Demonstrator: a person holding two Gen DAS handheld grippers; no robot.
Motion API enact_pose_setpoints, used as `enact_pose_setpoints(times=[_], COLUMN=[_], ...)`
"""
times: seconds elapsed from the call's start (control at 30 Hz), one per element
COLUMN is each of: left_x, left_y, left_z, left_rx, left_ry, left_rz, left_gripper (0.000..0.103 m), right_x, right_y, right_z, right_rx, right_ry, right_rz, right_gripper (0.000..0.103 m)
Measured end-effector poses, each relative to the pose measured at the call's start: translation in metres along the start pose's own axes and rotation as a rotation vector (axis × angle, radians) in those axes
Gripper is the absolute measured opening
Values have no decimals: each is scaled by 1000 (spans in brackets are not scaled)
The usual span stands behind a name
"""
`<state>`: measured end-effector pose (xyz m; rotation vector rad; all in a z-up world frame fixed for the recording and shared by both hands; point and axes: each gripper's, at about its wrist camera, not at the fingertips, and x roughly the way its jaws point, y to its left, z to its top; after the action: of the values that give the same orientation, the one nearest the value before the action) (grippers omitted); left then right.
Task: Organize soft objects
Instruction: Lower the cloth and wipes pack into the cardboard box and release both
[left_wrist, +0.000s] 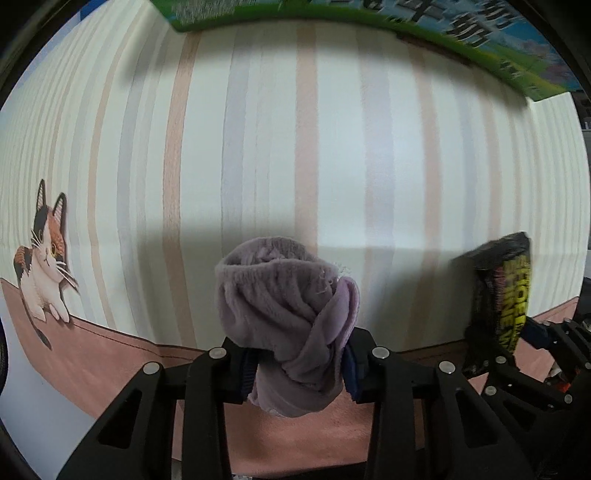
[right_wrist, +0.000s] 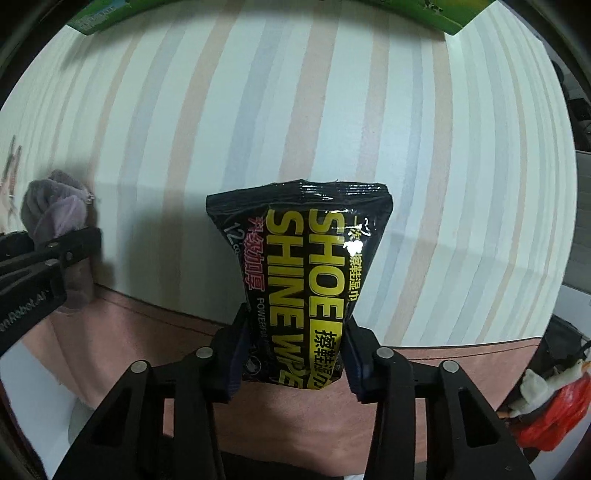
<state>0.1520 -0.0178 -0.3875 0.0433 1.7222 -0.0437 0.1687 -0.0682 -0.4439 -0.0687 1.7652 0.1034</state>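
My left gripper (left_wrist: 299, 365) is shut on a bunched lilac fleece cloth (left_wrist: 288, 317) and holds it up above the striped tablecloth (left_wrist: 258, 147). My right gripper (right_wrist: 293, 354) is shut on a black pack of shoe shine wipes (right_wrist: 310, 269) with yellow lettering, held upright above the cloth. In the left wrist view the wipes pack (left_wrist: 506, 291) and right gripper show at the right edge. In the right wrist view the lilac cloth (right_wrist: 55, 210) and left gripper show at the far left.
A green printed carton (left_wrist: 480, 33) lies along the far edge of the table. The tablecloth has a pink border (left_wrist: 110, 354) and a printed cat (left_wrist: 44, 258). A red and white item (right_wrist: 550, 406) sits off the table's right side.
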Motion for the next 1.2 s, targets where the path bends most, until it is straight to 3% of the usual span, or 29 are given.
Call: enact_pose_setpoints(times=[0.2, 0.43, 0.57, 0.73, 0.8, 0.93, 1.07, 1.2], left_x=[-64, -159, -203, -246, -249, -238, -207, -167], left_y=[-7, -13, -5, 5, 13, 31, 42, 44], left_z=[-6, -1, 26, 76, 102, 161, 216, 252], left_rx=[20, 44, 65, 72, 59, 19, -4, -16], left_ry=[-127, -295, -353, -422, -412, -314, -170, -29], left_rz=[-46, -110, -150, -135, -130, -159, -181, -173], left_gripper=[34, 34, 34, 34, 34, 34, 34, 34], right_x=[-48, -132, -183, -246, -260, -275, -259, -228], right_y=[13, 16, 14, 9, 5, 3, 7, 10], right_z=[-5, -12, -2, 28, 38, 93, 150, 196], right_rx=[-29, -49, -47, -63, -66, -72, -49, -12], right_ry=[-82, -224, -309, -428, -464, -485, -430, -329], right_rz=[67, 165, 231, 268, 270, 276, 301, 321], right_gripper=[44, 44, 44, 44, 44, 44, 44, 44])
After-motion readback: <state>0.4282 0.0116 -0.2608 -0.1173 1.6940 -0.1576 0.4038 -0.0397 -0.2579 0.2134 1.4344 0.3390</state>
